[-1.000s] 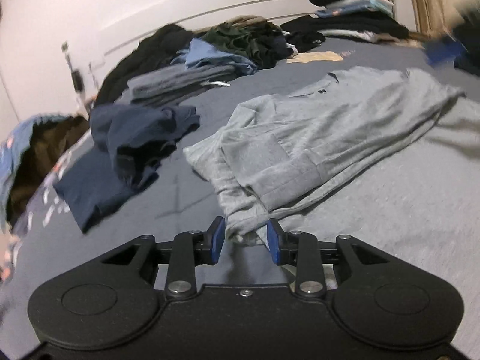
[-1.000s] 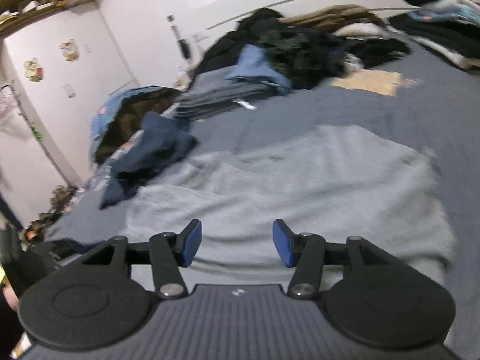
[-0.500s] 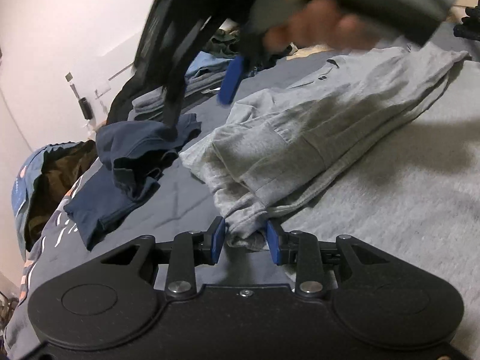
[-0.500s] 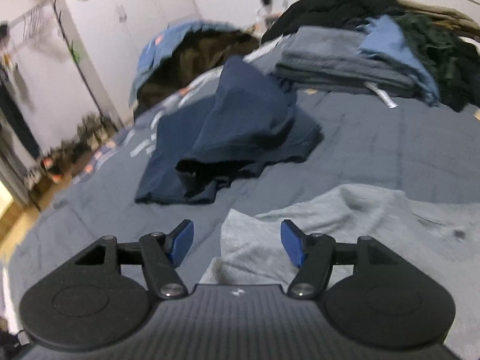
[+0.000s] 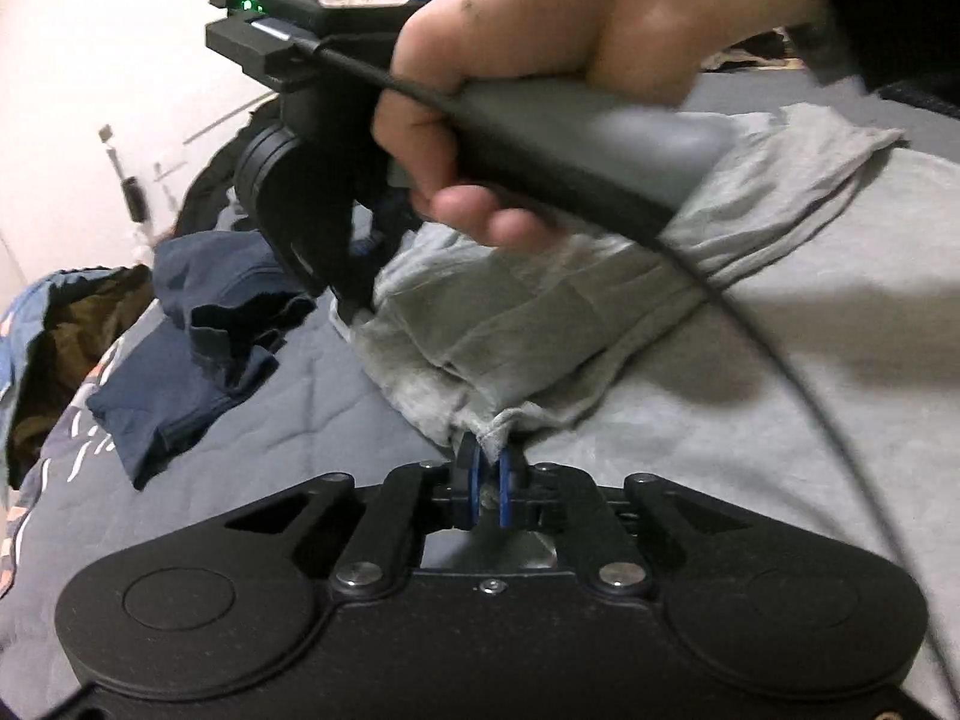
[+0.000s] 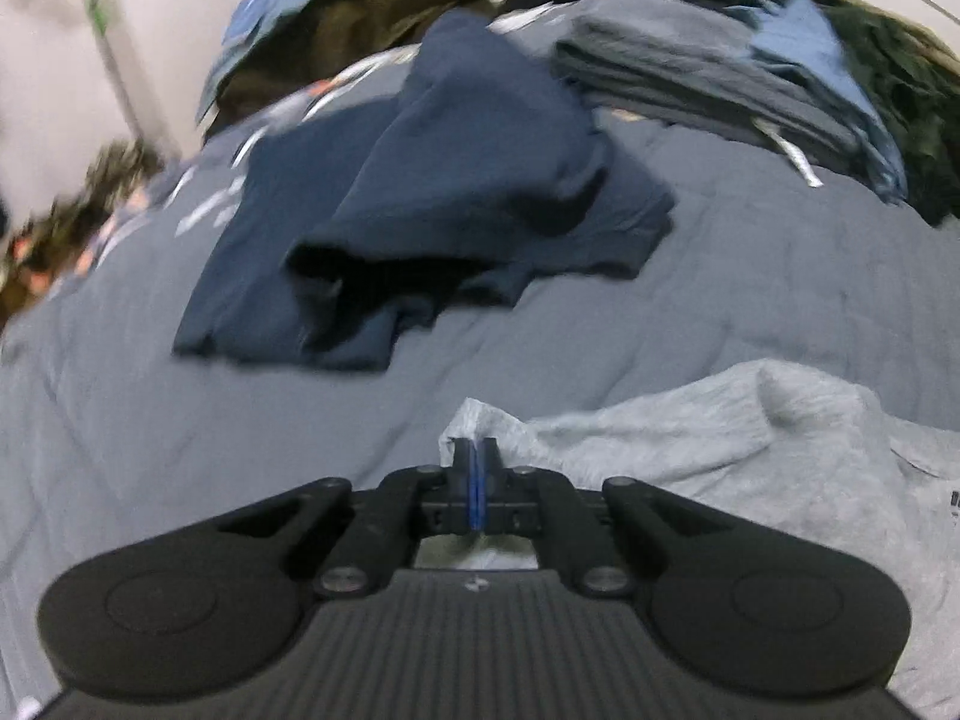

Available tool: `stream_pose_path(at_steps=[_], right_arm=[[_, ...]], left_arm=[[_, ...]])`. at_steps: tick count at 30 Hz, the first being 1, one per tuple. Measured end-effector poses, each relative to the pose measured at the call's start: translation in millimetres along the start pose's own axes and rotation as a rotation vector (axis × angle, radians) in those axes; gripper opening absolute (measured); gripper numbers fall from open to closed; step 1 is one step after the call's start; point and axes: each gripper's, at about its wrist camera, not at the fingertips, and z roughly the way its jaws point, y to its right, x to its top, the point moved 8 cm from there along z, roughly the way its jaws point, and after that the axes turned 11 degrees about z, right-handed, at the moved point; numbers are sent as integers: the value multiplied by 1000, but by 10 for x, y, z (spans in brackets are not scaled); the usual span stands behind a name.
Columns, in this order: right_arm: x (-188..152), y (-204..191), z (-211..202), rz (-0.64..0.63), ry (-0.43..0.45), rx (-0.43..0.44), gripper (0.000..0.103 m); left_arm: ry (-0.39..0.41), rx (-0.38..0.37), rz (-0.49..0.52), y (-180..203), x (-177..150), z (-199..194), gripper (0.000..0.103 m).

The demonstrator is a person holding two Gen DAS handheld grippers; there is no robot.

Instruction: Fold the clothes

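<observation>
A grey garment (image 5: pixel 540 324) lies partly folded on the blue-grey bed cover (image 5: pixel 336 420). My left gripper (image 5: pixel 489 468) sits at its near edge, jaws closing tight, with a bunch of grey hem pinched between the blue pads. A person's hand (image 5: pixel 540 60) holds my right gripper (image 5: pixel 360 306) down at the garment's far left corner. In the right wrist view that gripper (image 6: pixel 476 462) is closing to shut, and a pale tuft of the grey garment (image 6: pixel 750 450) rises at its tips.
A crumpled navy garment (image 6: pixel 432 210) lies just beyond the grey one, also seen as the navy garment (image 5: pixel 198 324). A folded grey stack (image 6: pixel 690 78) and a dark clothes pile (image 6: pixel 870 60) sit farther back. A black cable (image 5: pixel 780 360) crosses the left view.
The right gripper swung across over the grey garment to its far left corner and closed there. The left jaws closed on the near hem, which now bunches up.
</observation>
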Motion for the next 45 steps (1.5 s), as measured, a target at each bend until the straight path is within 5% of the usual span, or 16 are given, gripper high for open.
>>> stream_pose_path(at_steps=[8, 13, 15, 16, 20, 24, 26, 28, 30, 36, 45], right_arm=[[154, -20, 40, -4, 24, -10, 0], [122, -70, 58, -19, 3, -4, 0], [131, -75, 56, -16, 8, -10, 0], [145, -68, 53, -12, 13, -15, 0], [262, 1, 37, 28, 65, -45, 0], [316, -1, 78, 34, 47, -38, 0], [303, -31, 35, 30, 34, -21, 0], [289, -49, -51, 25, 32, -7, 4], [271, -36, -243, 15, 52, 5, 8], [-84, 335, -1438, 70, 146, 87, 41], [-1471, 1311, -3217, 232, 297, -107, 49]], left_arm=[[7, 26, 46, 39, -39, -53, 6], [9, 112, 64, 7, -25, 17, 21], [2, 111, 33, -25, -34, 69, 14], [3, 81, 7, -30, -31, 81, 6], [15, -23, 26, 52, -10, -86, 4], [7, -49, 43, 83, 4, -207, 5], [-10, -41, 49, 72, -17, -234, 11], [-18, -15, 68, 20, -55, -232, 38], [-25, 8, 42, -104, -98, -243, 52], [12, -5, -190, -521, -111, -406, 52], [78, -29, -319, -337, 260, -845, 52]])
